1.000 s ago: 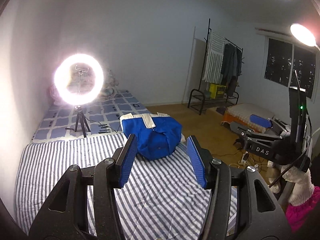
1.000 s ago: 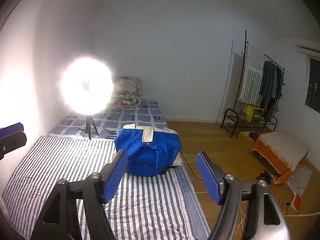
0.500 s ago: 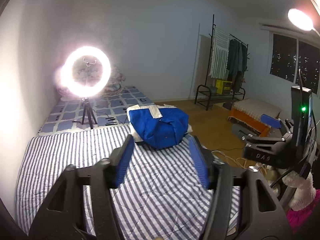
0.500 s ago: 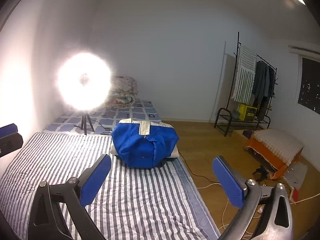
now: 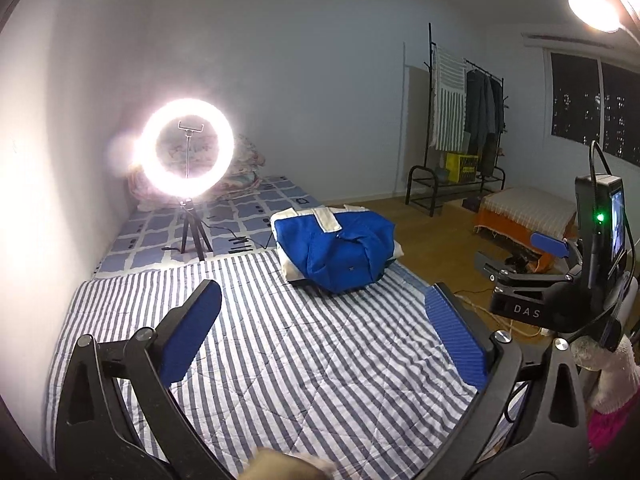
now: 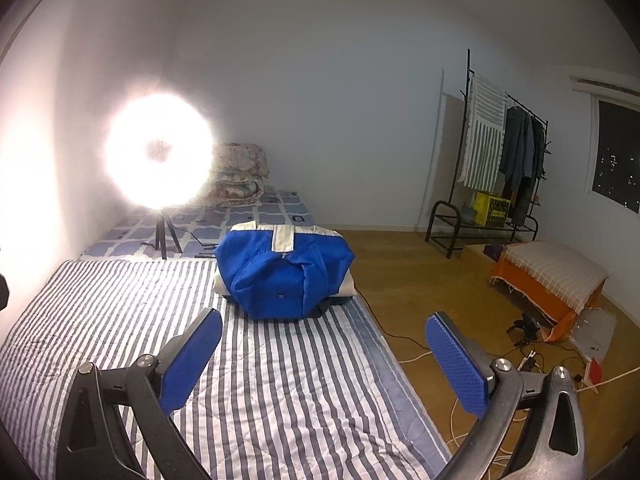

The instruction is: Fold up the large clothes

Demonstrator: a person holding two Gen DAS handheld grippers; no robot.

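A folded blue and cream garment [image 5: 336, 248] lies in a bundle on the striped bedcover [image 5: 280, 360], near the bed's right edge; it also shows in the right wrist view [image 6: 284, 272]. My left gripper [image 5: 320, 336] is open and empty, held above the bedcover well short of the garment. My right gripper [image 6: 324, 360] is open and empty, also short of the garment, over the striped bedcover [image 6: 260, 400]. The right gripper's body shows at the right of the left wrist view [image 5: 560, 280].
A lit ring light on a tripod [image 5: 186, 152] stands on the checked sheet behind the garment, with a cable beside it. Pillows [image 6: 236, 180] lie at the wall. A clothes rack [image 6: 496, 168], an orange-draped box [image 6: 552, 280] and cables stand on the wooden floor at right.
Both grippers have opened wide from a narrower gap and pulled back a little from the folded garment. The garment has not moved.
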